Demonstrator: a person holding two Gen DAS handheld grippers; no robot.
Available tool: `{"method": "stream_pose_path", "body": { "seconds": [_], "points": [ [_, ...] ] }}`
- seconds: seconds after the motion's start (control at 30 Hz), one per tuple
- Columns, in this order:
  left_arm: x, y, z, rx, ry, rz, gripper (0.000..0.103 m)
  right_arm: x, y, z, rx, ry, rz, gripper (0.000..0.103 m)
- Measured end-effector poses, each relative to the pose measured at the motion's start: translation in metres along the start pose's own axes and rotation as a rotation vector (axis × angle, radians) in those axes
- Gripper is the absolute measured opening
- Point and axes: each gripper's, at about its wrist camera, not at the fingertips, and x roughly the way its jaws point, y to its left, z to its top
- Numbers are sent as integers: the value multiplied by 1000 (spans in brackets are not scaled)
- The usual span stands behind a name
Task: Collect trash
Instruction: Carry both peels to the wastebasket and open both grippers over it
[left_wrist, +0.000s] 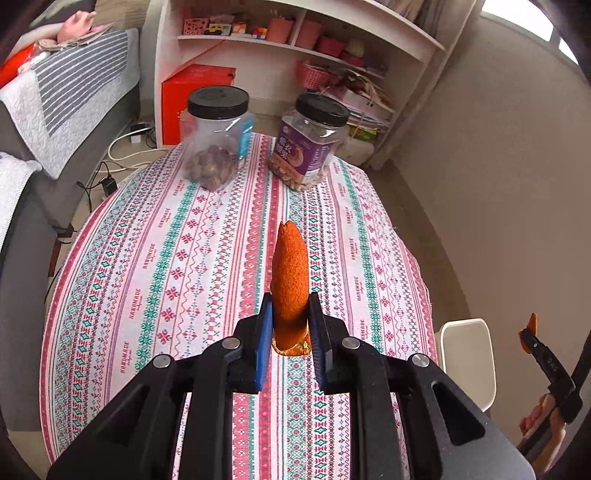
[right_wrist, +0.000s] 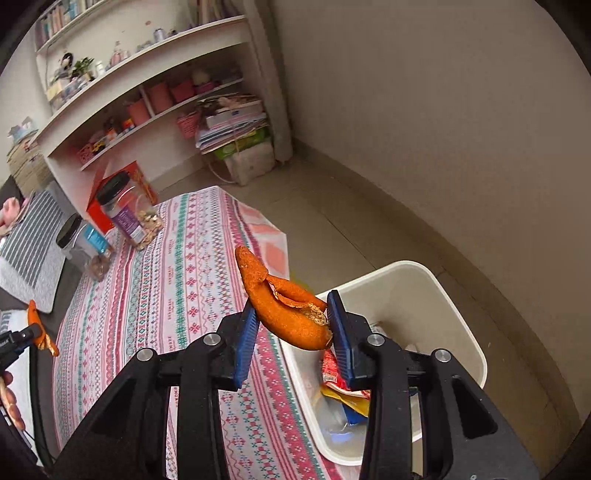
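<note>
- The left gripper (left_wrist: 290, 317) has its 2 blue-padded fingers (left_wrist: 264, 332) pinching a long, curled strip of orange citrus peel (left_wrist: 290, 284); the strip stands upright between the pads, its tip pointing away from the camera.
- That peel hangs above the tabletop (left_wrist: 147, 266), which is draped in a cloth of pink, teal and white patterned stripes.
- The right gripper (right_wrist: 291, 321) has its 2 blue-padded fingers (right_wrist: 245, 332) clamped on a larger, folded piece of orange citrus peel (right_wrist: 291, 314), with a lobe sticking up to the left and pale pith showing near the right pad.
- This second peel sits over the near rim of a white rectangular plastic bin (right_wrist: 454, 314), which stands on the floor just beside the tabletop's edge.
- Inside the bin lie crumpled wrappers in red, yellow and blue (right_wrist: 343, 398); what lies under them is hard to make out, possibly clear plastic.
- At the far end of the tabletop stand 2 clear plastic jars with black screw lids: a jar with a blue label holding brown nuts (left_wrist: 218, 140) and a jar with a purple label holding pale nuts (left_wrist: 310, 144), near each other but apart.
- Beyond the tabletop stands a white shelf unit (left_wrist: 258, 40) with pink baskets and small toys, and a red box (left_wrist: 192, 99) on the floor at its foot.
- A grey and white striped quilt (left_wrist: 70, 85) covers a bed to the left.
</note>
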Motion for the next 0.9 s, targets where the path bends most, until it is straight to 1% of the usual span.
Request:
{"method": "stream_pose_path", "body": {
  "seconds": [0.07, 0.13, 0.17, 0.27, 0.43, 0.53, 0.6, 0.67, 0.77, 0.8, 0.87, 0.9],
  "points": [
    [4, -15, -3, 26, 11, -17, 19, -4, -15, 1, 33, -8, -15, 36],
    [7, -32, -6, 53, 20, -40, 19, -8, -30, 1, 73, -12, -25, 40],
    [7, -42, -7, 70, 21, -52, 19, -11, -38, 1, 93, -14, -30, 47],
    [9, -74, -13, 118, 23, -101, 19, -19, -55, 3, 141, -38, -42, 61],
    [13, -136, -26, 195, 21, -201, 19, -40, -81, 4, 209, -107, -87, 74],
    [20, -177, -39, 233, 41, -264, 19, -53, -95, 2, 257, -161, -134, 83],
    [26, -206, -47, 259, 65, -300, 19, -61, -105, 1, 289, -191, -164, 85],
    [29, -236, -57, 295, 75, -328, 19, -69, -115, -1, 321, -214, -179, 90],
    [32, -276, -66, 335, 100, -389, 20, -80, -129, -2, 355, -249, -207, 92],
    [34, -287, -69, 340, 115, -407, 22, -83, -132, -3, 362, -260, -216, 92],
    [38, -298, -72, 319, 133, -415, 45, -89, -134, -4, 365, -280, -228, 93],
    [39, -299, -73, 304, 137, -412, 48, -93, -132, -4, 363, -287, -238, 94]
  ]
}}
